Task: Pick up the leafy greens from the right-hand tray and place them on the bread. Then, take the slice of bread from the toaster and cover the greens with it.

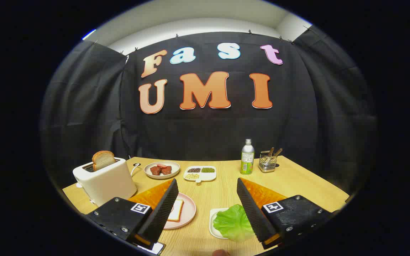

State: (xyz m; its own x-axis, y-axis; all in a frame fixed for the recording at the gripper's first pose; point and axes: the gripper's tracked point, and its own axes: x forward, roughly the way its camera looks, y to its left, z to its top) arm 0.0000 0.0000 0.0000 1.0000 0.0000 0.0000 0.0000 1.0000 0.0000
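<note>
My gripper (205, 186) is open, its two fingers spread wide above the wooden table with nothing between them. A green lettuce leaf (232, 223) lies on a small white tray (213, 224) just inside the right finger. A slice of bread (176, 210) rests on a pink plate (188, 211) beside the left finger, partly hidden by it. A white toaster (106, 181) stands to the left beyond the fingers, with a second slice of bread (103, 159) sticking up from its slot.
Beyond the fingers sit a plate of red meat pieces (162, 169), a divided white dish of grains (200, 173), a green bottle (247, 156) and a wire holder with sticks (268, 161). The table edge (319, 177) curves along the right.
</note>
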